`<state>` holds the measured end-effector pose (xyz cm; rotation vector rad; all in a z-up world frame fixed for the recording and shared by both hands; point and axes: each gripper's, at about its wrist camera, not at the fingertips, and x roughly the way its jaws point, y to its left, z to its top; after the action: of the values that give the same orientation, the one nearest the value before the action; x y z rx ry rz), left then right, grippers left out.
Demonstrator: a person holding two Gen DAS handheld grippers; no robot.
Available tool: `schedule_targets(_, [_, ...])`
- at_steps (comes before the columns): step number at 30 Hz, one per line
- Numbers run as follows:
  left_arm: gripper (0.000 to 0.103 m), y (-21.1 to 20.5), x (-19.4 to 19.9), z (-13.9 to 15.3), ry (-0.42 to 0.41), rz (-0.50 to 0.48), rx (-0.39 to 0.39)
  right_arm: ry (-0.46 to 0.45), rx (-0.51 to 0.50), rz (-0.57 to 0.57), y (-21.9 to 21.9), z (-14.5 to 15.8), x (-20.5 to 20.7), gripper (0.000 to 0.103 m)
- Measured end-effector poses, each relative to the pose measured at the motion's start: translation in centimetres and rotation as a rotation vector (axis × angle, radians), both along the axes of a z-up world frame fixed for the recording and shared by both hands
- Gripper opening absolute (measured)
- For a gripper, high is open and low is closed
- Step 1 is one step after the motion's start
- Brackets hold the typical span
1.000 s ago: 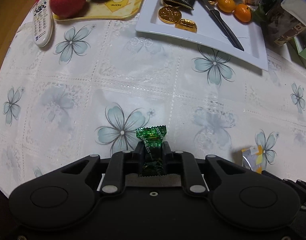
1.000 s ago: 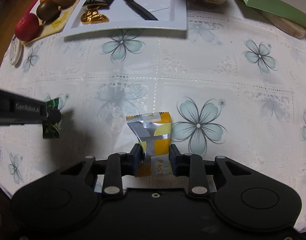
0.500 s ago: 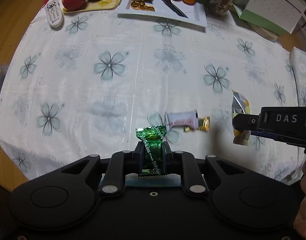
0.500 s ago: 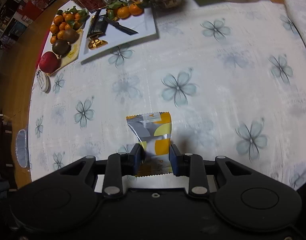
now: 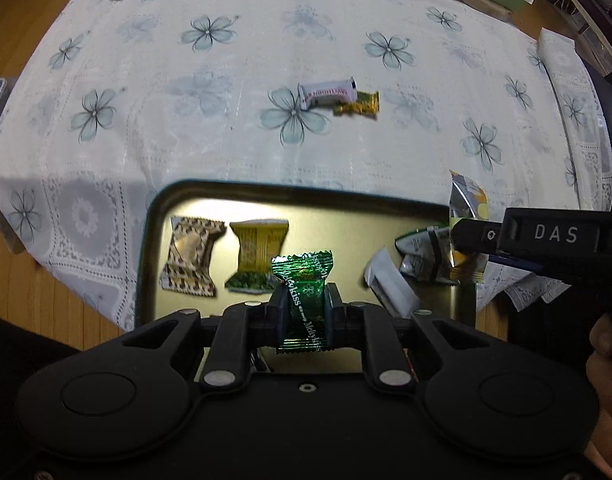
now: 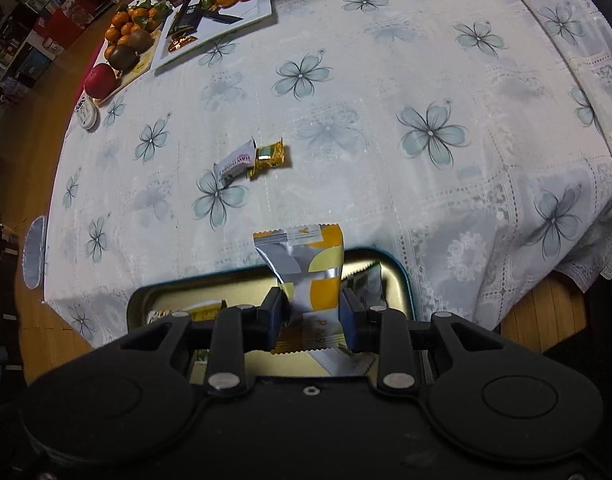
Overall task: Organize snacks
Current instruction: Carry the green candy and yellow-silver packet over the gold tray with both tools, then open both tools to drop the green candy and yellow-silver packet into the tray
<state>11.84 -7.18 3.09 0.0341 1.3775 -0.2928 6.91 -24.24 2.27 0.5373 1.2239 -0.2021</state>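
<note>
- L view: left gripper (image 5: 305, 307) clamped on green candy (image 5: 304, 292) over tin tray (image 5: 146, 240); brown snack (image 5: 190, 258) only seen here.
- R view: right gripper (image 6: 310, 312) pinches yellow-silver packet (image 6: 309, 268) over the tray's far rim; fruit plate (image 6: 124, 50) at worktop (image 6: 345, 120) far edge only here.
- Both: white bar (image 5: 325, 94) touching gold candy (image 5: 357, 104) on worktop.

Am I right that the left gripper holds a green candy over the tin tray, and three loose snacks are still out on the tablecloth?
Not quite. Only two snacks are left on the tablecloth: a white wrapped bar and a gold candy touching it, as the left wrist view shows. The left gripper does hold the green candy over the tin tray.
</note>
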Motion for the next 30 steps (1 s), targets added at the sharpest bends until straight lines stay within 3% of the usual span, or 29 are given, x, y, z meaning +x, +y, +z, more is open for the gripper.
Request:
schedule_targets(4, [0.023,0.0,-2.2,-1.6,0.019,0.020,-0.015,0.007,0.039,0.005,0.4,-0.5,-2.5,0.032])
schedule_targets(10, [0.023,0.0,-3.9,-3.3,-0.003,0.060,0.042,0.020,0.048,-0.014,0.9,-0.5,-4.2,0.032])
schedule_targets(20, [0.025,0.2,-5.4,-3.4,-0.113,0.065,0.157,0.008,-0.012,0.006,2.1,0.4,-3.7,0.032])
schedule_targets(22, [0.027,0.3,-5.5,-3.3,-0.130,0.064,0.156,0.019,-0.013,0.009,2.3,0.2,-3.4,0.032])
schedule_targets(23, [0.033,0.4,-5.5,-3.2,-0.137,0.061,0.151,0.026,-0.017,0.012,2.4,0.1,-3.2,0.032])
schedule_targets(30, [0.039,2.2,-5.0,-3.6,-0.129,0.097,0.113,0.057,-0.053,0.040,3.3,0.0,-2.1,0.032])
